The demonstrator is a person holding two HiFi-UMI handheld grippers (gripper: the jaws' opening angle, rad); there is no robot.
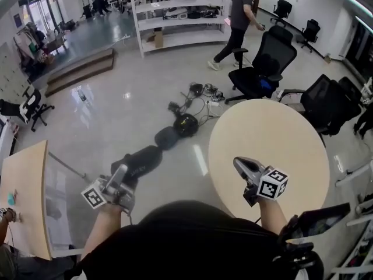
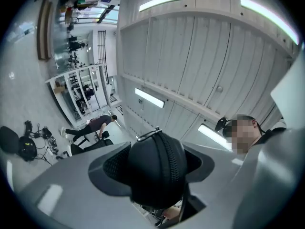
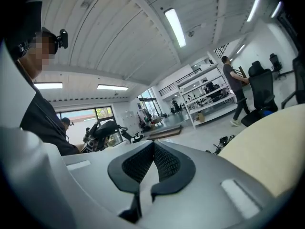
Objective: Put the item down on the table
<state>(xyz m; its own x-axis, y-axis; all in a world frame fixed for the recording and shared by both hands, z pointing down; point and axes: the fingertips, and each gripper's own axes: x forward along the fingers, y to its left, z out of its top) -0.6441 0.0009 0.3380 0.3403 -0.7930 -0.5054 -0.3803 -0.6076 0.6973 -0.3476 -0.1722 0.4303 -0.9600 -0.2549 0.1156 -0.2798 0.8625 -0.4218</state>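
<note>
Left gripper view: your left hand-held gripper (image 2: 152,163) clamps a black zipped case (image 2: 159,180). The counter (image 1: 280,150) lies to its right; release early and the case hits the floor. Your right hand-held gripper (image 3: 152,146) is closed and empty.

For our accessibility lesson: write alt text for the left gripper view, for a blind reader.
The left tool grips a black zippered case between its jaws, tilted up toward a panelled ceiling with strip lights.

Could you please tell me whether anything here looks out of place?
Yes: a tangle of cables and black bags lies strewn across the open floor. The left claw holds the black zippered case beside the round table, not over it.
</note>
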